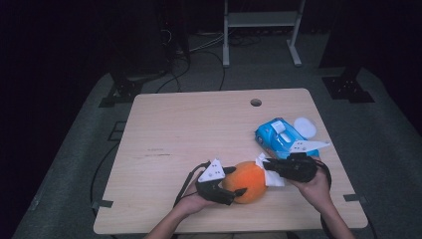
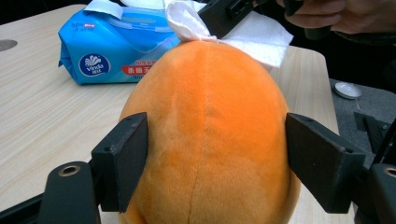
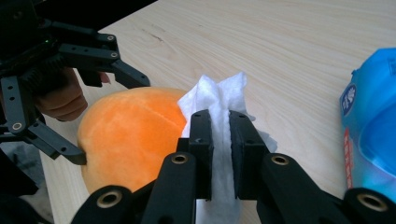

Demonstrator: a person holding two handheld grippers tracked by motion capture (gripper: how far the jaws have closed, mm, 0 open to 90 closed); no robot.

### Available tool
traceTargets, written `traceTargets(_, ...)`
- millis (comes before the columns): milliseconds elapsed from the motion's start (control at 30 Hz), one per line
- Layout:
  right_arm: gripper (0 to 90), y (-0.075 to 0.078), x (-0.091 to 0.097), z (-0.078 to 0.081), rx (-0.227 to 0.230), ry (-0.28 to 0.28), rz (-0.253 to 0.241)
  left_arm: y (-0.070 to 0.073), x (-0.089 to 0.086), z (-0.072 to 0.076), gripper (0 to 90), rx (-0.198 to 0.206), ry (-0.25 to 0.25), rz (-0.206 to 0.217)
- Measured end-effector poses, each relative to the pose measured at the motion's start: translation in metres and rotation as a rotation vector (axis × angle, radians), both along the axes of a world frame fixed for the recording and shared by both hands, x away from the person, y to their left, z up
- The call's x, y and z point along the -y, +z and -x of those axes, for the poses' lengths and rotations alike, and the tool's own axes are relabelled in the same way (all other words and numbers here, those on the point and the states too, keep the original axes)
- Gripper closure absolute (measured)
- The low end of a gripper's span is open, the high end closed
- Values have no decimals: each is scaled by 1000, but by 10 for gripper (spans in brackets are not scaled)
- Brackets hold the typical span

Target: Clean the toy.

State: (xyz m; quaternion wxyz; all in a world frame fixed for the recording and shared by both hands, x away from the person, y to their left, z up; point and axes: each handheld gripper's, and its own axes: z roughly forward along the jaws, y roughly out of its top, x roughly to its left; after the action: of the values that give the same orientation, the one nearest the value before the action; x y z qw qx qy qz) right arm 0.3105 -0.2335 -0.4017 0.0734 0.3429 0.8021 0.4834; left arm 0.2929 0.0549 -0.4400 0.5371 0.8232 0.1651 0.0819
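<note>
High view. Orange egg-shaped plush toy [image 1: 245, 181] lying on the pale wooden table [image 1: 199, 129] near its front edge, long axis running roughly left to right with a slight tilt toward the near right. Left gripper [image 1: 234, 181], held in the left hand [image 1: 191, 201] with the forearm entering from the bottom edge, set against the toy's left end, one jaw on the far side and one on the near side. Right gripper [image 1: 266, 167], held in the right hand [image 1: 313, 186], angled leftward toward the toy's upper right, clamping a crumpled white tissue [image 1: 268, 174] that touches the toy. Blue plastic pack of wet wipes [image 1: 281, 137] farther back on the right, just beyond the right gripper, with a round white lid [image 1: 304, 127] beside it.

Left gripper view. Plush toy [image 2: 210, 135] between the two black jaws, long axis running away from the camera, narrow end farthest. Both pads [image 2: 123, 163] pressed on its flanks, spread wide around its body. Tissue [image 2: 243, 28] resting on the far tip, pinched by the right gripper [image 2: 219, 18]. Wipes pack [image 2: 112, 46] behind on the left.

Right gripper view. Jaws nearly together, squeezing the tissue [image 3: 219, 107], whose ruffled top stands above the pads [image 3: 201, 140]. Toy [image 3: 130, 135] just left of and touching the tissue, gripped at its far side by the left gripper [image 3: 112, 121]. Wipes pack [image 3: 371, 130] at the right edge.
</note>
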Motion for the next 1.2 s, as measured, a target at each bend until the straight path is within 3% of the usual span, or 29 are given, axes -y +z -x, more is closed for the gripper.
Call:
traceTargets(200,799,11,-30,13,45,74,10,0,4,0,207,-7,22,0)
traceTargets(333,799,15,-50,21,75,115,50,0,4,1,201,3,23,-5)
traceTargets(467,796,12,-44,16,64,115,47,0,-6,-5,162,2,-47,39)
traceTargets(533,796,11,-38,16,56,112,43,-1,-11,-10,100,-22,-42,51)
traceTargets(667,796,13,-26,13,57,82,34,-10,-11,-16,86,-58,-40,61)
traceTargets(767,796,14,-29,17,64,74,47,-10,-4,-11,175,-30,-34,20)
traceTargets(833,796,17,-38,21,82,86,58,-7,-3,-9,236,-23,-30,21)
traceTargets(900,796,20,-45,25,94,110,62,-6,-3,-7,242,-16,-40,19)
traceTargets(1000,796,19,-49,25,115,119,102,-9,-7,-12,177,-37,-57,43)
traceTargets(1100,795,16,-40,21,91,99,72,-14,-9,-16,76,-36,-50,59)
traceTargets(1200,794,17,-31,19,85,73,52,-24,-5,-17,48,-33,-62,35)
